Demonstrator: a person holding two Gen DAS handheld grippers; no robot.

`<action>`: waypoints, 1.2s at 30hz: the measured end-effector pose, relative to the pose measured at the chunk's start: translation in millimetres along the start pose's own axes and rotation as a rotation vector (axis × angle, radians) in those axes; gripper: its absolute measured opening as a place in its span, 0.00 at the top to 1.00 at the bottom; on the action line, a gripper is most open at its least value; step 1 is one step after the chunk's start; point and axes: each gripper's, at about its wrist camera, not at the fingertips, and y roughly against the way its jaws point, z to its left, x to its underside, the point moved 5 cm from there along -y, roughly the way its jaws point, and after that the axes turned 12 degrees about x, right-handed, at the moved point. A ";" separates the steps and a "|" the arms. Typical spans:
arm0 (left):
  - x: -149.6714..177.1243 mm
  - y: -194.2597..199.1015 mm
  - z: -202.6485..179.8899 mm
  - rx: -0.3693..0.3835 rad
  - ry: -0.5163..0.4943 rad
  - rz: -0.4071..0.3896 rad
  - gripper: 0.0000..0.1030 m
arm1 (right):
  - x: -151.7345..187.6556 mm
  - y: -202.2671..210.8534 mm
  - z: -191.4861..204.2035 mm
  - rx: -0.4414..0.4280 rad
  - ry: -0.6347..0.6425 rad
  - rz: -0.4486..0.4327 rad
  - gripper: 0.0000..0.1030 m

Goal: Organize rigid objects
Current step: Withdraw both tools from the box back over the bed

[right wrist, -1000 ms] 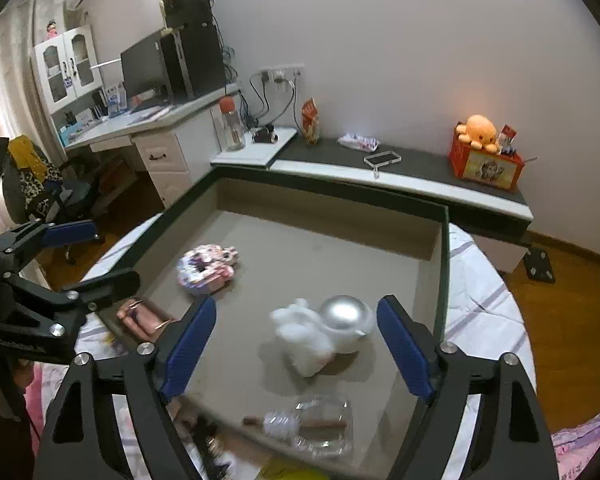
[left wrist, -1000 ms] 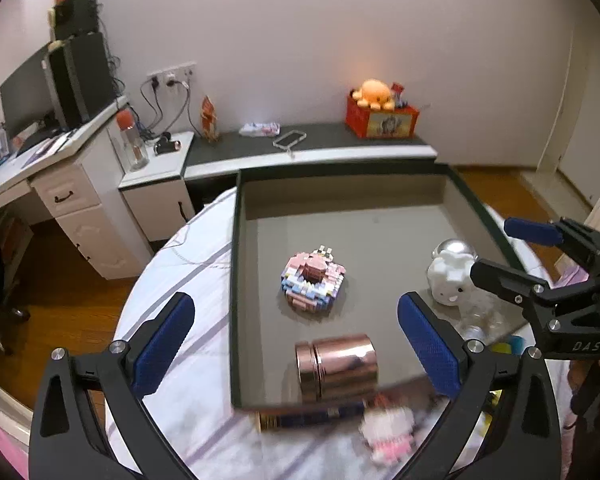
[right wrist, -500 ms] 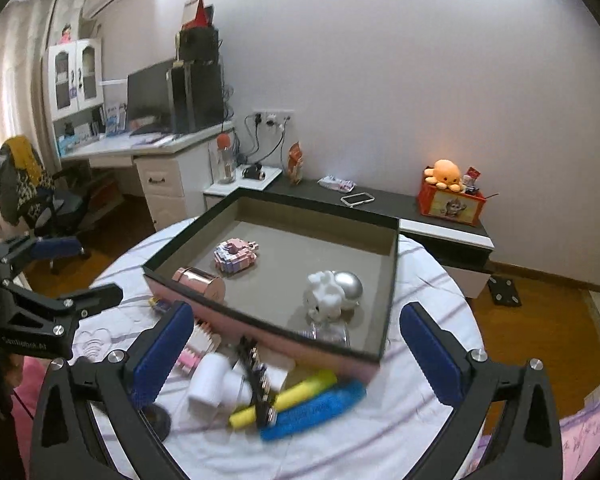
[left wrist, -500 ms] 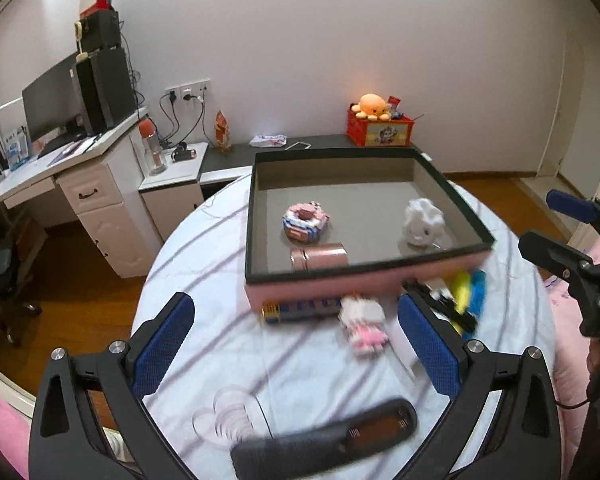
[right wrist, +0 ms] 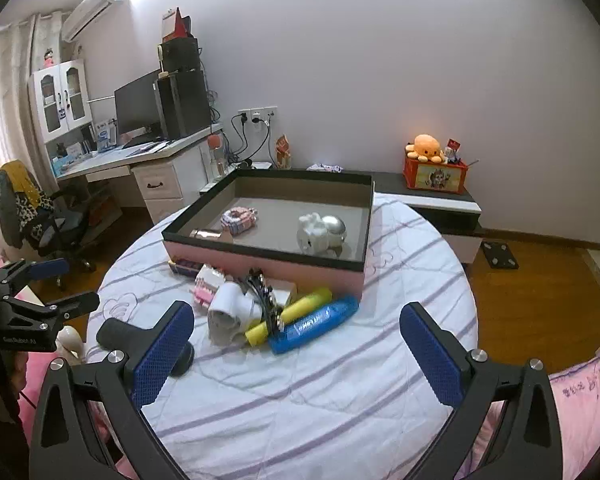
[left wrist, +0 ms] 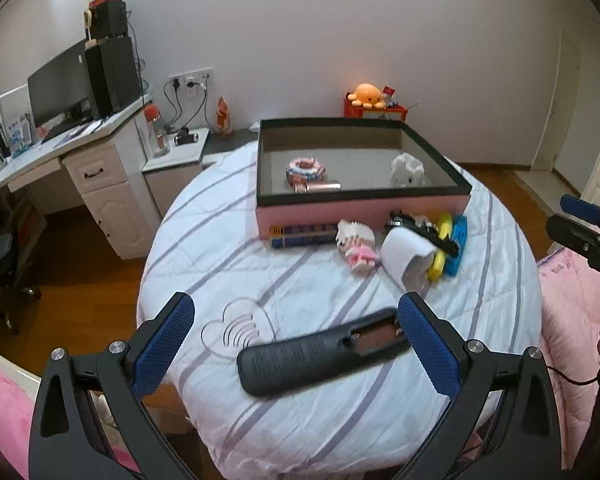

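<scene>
A pink box with a black rim [left wrist: 360,212] [right wrist: 259,258] stands on the round table and holds a block donut [left wrist: 306,170], a copper can [left wrist: 318,187] and a white figure [left wrist: 407,170]. In front of it lie a pink block toy [left wrist: 358,246], a white cup [left wrist: 406,258], a yellow tube [right wrist: 287,316], a blue tube [right wrist: 314,324] and a dark bar [left wrist: 302,236]. A black remote [left wrist: 324,350] lies between the fingers of my open left gripper [left wrist: 295,344]. My right gripper [right wrist: 295,356] is open and empty above the table's near side.
The table has a white striped cloth [right wrist: 320,392]. A desk with a monitor [left wrist: 59,92] and a chair [right wrist: 39,216] stand to the left. A low shelf with an orange plush [right wrist: 426,146] runs along the wall. Pink bedding [left wrist: 572,312] lies to the right.
Both grippers have pulled back and up from over the box. The loose items in front of the box and the black remote have come into view.
</scene>
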 end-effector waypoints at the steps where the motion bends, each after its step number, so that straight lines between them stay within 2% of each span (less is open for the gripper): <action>1: 2.8 0.2 0.1 0.000 0.000 0.002 0.00 | 3.7 1.0 -0.3 0.003 0.002 0.007 0.00; 8: 25.8 -12.9 -4.5 0.048 0.012 0.062 0.00 | 18.9 -1.6 0.8 0.019 0.014 0.041 0.00; 13: 30.5 -22.7 -9.9 0.056 -0.002 0.090 0.00 | 28.4 -15.4 -4.3 0.039 -0.004 0.085 0.00; 16: 30.5 -29.1 -11.2 0.088 0.017 0.099 0.00 | 34.6 -23.5 -5.6 0.044 -0.011 0.110 0.00; 22: 28.0 -46.9 -16.7 0.101 0.013 0.129 0.00 | 42.2 -42.3 -7.0 0.047 -0.010 0.157 0.00; 27: 13.4 -65.8 -24.3 0.127 0.034 0.116 0.00 | 45.4 -54.6 -9.5 0.044 -0.011 0.179 0.00; 30: 3.1 -79.8 -37.2 0.147 0.002 0.103 0.00 | 49.4 -63.9 -15.0 0.040 -0.019 0.201 0.00; 33: -4.5 -96.5 -51.7 0.109 -0.072 0.098 0.01 | 52.6 -72.7 -21.7 0.036 -0.029 0.222 0.00; 35: -7.4 -107.1 -59.4 0.085 -0.116 0.106 0.05 | 53.4 -77.6 -26.6 0.039 -0.036 0.230 0.00; 36: -9.0 -112.5 -63.2 0.080 -0.134 0.111 0.11 | 54.0 -80.4 -29.4 0.038 -0.039 0.237 0.00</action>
